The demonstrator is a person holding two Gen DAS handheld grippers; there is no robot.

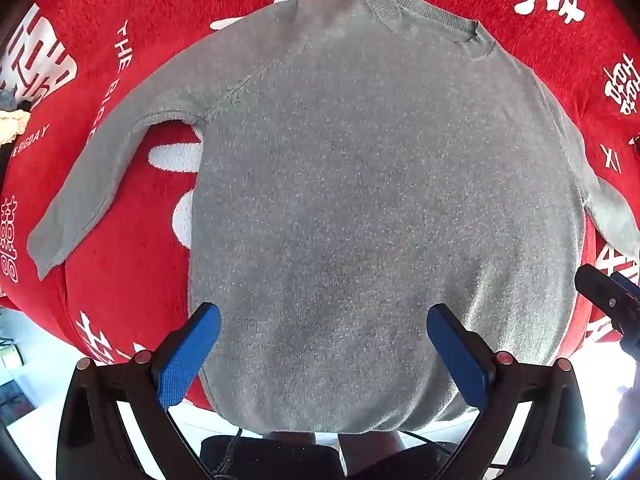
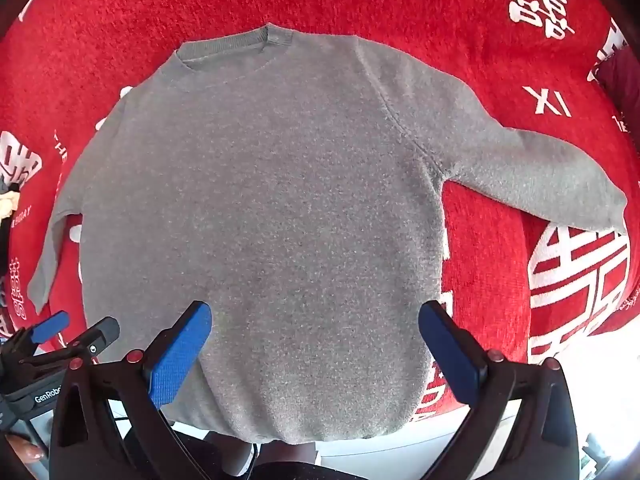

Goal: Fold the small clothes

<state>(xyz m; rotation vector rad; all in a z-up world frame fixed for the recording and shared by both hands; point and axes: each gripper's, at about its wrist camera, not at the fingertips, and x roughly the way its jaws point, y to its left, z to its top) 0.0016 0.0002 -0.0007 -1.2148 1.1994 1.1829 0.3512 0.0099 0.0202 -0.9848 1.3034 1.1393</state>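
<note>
A grey sweater lies flat, sleeves spread, on a red cloth printed with white characters. Left gripper and right gripper each hover above the hem with jaws wide apart, holding nothing. The left wrist view alone shows the full left-hand sleeve; the right wrist view alone shows the full right-hand sleeve and a "GenRobot" label on the left gripper's body.
</note>
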